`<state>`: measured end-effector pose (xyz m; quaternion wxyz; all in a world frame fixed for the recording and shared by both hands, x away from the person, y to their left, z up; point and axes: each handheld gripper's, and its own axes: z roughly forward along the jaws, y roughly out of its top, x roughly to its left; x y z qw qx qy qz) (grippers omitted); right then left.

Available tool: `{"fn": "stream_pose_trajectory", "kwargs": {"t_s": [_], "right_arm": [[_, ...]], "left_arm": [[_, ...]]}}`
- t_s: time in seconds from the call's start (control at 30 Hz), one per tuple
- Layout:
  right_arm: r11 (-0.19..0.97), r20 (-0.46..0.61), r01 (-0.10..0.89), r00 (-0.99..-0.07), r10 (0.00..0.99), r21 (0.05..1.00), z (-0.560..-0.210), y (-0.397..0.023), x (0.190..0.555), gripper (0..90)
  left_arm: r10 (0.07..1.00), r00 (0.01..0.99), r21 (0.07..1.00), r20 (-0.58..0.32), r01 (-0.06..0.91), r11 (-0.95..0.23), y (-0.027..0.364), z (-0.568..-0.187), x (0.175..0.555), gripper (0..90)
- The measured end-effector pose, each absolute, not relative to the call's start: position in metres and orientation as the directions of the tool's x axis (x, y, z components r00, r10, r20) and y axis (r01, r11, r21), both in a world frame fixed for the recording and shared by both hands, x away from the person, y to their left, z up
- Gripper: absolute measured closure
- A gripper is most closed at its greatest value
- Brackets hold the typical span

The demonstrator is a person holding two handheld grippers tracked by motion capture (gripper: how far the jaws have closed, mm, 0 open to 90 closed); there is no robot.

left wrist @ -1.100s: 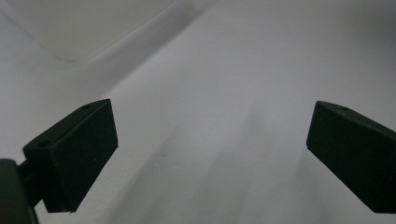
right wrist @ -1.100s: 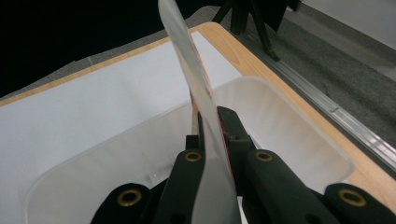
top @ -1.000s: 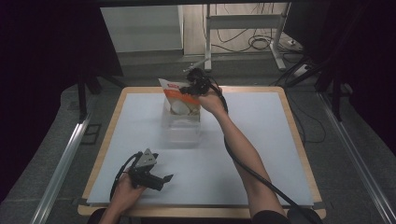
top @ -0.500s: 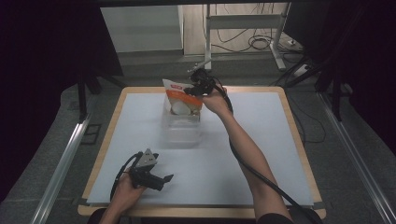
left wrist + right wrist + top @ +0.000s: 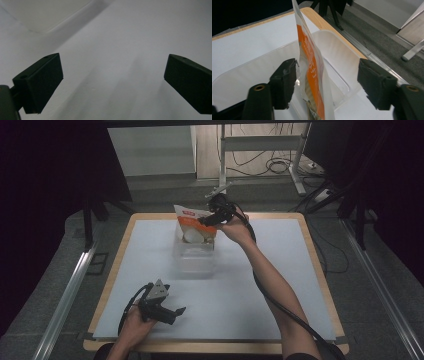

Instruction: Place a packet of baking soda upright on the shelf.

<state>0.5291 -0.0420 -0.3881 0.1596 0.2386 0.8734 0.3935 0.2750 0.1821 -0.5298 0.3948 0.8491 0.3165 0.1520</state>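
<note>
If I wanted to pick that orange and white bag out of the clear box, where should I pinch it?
Pinch the flat top edge of the bag, coming down from above. It stands upright on its edge in the clear box, so its thin top pokes above the walls while the lower part sits walled in. The right tool, its jaws just opened, already straddles that edge.

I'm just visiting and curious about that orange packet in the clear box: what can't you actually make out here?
- Printing on the orange-and-white pouch: blurred in the right gripper view, too small in the high view.
- Pouch bottom: cut off by the lower edge of the right gripper view.
- Far wall of the clear plastic container: hidden behind the pouch in the high view.
- The right gripper, jaws just opening: whether one pad grazes the pouch.
</note>
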Motion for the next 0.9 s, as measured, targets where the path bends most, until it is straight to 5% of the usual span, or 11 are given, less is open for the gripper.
{"fn": "stream_pose_trajectory", "kwargs": {"t_s": [0.9], "right_arm": [[0.552,-0.094,0.259,-0.842,0.531,0.793,-0.382,-0.083,0.498,9.7]], "left_arm": [[0.655,0.755,0.768,-0.007,0.424,-0.48,0.183,-0.529,0.276,2.3]]}}
